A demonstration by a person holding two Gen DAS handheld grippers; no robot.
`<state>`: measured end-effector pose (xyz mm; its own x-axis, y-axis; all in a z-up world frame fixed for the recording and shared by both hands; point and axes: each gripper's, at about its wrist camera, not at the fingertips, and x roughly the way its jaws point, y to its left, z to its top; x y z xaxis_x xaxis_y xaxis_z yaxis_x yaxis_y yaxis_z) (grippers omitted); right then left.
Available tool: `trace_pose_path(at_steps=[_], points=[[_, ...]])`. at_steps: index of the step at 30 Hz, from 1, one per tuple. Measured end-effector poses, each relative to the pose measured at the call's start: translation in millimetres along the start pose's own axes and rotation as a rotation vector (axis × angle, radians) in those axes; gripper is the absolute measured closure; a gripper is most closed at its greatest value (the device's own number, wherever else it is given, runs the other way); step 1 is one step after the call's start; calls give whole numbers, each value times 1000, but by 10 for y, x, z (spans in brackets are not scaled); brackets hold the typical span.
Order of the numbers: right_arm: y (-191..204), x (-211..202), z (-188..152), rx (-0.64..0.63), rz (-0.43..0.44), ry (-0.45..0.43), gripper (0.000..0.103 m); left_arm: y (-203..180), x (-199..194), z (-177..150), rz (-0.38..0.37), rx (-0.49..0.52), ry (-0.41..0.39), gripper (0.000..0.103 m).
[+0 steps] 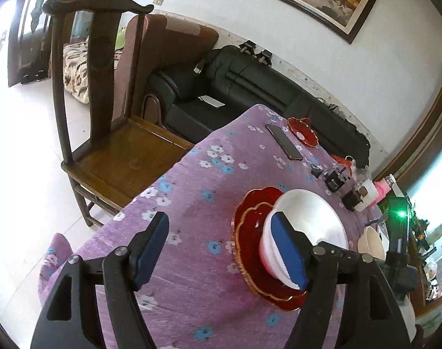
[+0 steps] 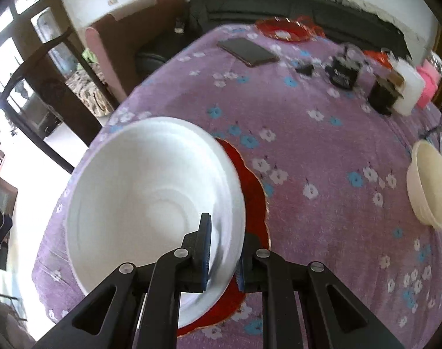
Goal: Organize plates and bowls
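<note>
Two hand-held grippers work over a bench (image 1: 197, 192) under a purple flowered cloth. The right hand-held gripper (image 2: 223, 250) is pinched nearly closed on the near rim of a white bowl (image 2: 139, 192), one finger inside the bowl and the other outside against its wall. It reaches in from the near edge, and the bowl tilts up toward the camera over a red plate (image 2: 250, 186); whether the bowl's base touches the plate cannot be told. The left hand-held gripper (image 1: 223, 253) stands wide, its fingers well apart and holding nothing. Its right finger (image 1: 287, 250) crosses in front of the bowl (image 1: 311, 221), but contact cannot be told. This gripper comes in low from the near left, just beside the plate (image 1: 250, 232). A cream bowl (image 2: 430, 183) sits well apart at the right. A second red plate (image 2: 284, 29) lies at the far edge, with a phone (image 2: 247, 51) near it.
</note>
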<state>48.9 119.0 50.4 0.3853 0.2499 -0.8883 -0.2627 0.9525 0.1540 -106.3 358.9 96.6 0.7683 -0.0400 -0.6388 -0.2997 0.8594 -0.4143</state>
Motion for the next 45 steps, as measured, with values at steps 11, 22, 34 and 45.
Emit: trace_pose_path(at_steps=[11, 22, 34, 45], points=[[-325, -579, -255, 66, 139, -158, 79, 146, -230, 81, 12, 65, -41, 31], [-1241, -2003, -842, 79, -64, -466, 75, -345, -667, -75, 62, 157, -157, 26], [-1901, -4097, -332, -5, -142, -654, 74, -1488, -2021, 80, 15, 289, -322, 17], [-1846, -4347, -333, -70, -284, -659, 27, -2159, -2344, 99, -96, 325, -401, 0]])
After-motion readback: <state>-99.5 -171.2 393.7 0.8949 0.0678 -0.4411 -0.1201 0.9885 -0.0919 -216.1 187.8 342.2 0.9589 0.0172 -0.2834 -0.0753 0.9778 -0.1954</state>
